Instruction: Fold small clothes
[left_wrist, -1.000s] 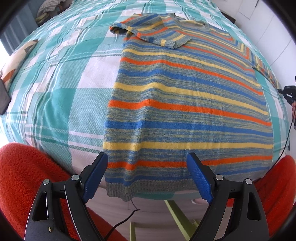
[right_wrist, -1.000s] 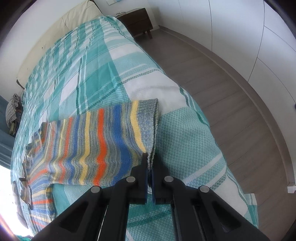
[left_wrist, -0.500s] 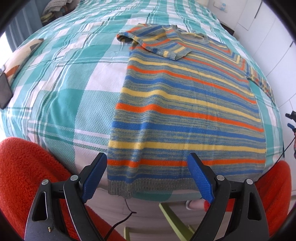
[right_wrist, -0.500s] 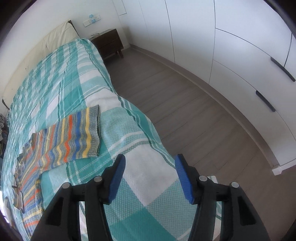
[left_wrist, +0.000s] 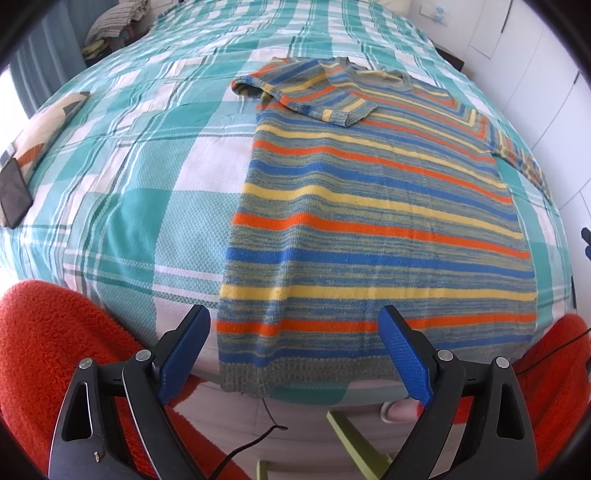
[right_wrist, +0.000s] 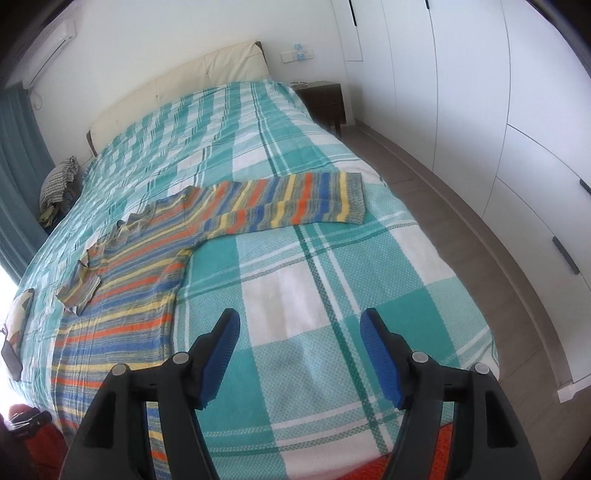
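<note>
Sweater (left_wrist: 369, 206) spread flat on the checked bedspread (left_wrist: 122, 206), its long axis running from the hem at the bed's foot edge up toward the headboard (right_wrist: 177, 88). Its outstretched sleeve (right_wrist: 295, 206) reaches toward the wardrobe side; the other sleeve (left_wrist: 314, 99) is already folded over the chest. My right gripper (right_wrist: 299, 354) is the nearer to that sleeve, above bare bedspread; its jaws have just been opening, nothing between them. My left gripper (left_wrist: 295, 350) hangs wide and empty over the hem.
</note>
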